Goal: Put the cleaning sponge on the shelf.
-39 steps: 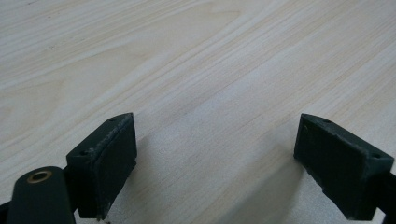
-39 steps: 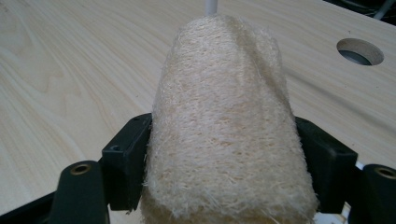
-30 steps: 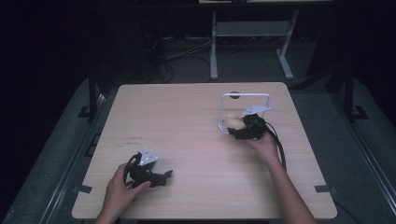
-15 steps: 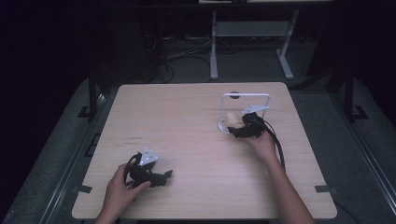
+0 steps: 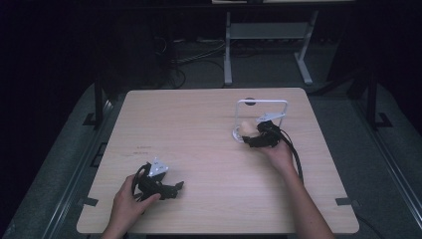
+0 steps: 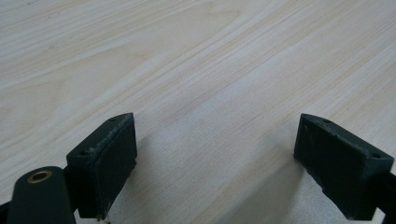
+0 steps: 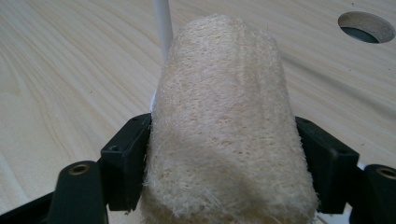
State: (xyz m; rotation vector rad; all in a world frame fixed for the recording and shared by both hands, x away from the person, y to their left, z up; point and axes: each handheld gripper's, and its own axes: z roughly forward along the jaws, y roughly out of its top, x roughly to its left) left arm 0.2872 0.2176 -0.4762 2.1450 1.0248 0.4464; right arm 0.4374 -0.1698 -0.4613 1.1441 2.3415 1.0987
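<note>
We are clamping the pale loofah sponge (image 7: pixel 229 126) between the jaws of our right hand-held gripper (image 5: pixel 260 137), beside the white wire stand (image 5: pixel 262 102) on the tabletop (image 5: pixel 199 129). Our left hand-held gripper (image 5: pixel 171 188) is resting released near the front edge.

Left gripper (image 5: pixel 175 187), lower left of high view: black body, grey three-cornered plate on top, black jaws. Left hand (image 5: pixel 130 199) and forearm bare, no sleeve or glove.

Right gripper (image 5: pixel 247 140), right of centre: black, grey plate on top, black cable trailed down along bare right forearm. Right hand (image 5: pixel 279 154) ungloved.

Left gripper view: two blocky matt black pads (image 6: pixel 108 158), edges chipped and rough, small holes at corners, brass-ringed hole in black arm at lower left.

Right gripper view: same black pads (image 7: pixel 126 158), brass-ringed holes both sides.
</note>
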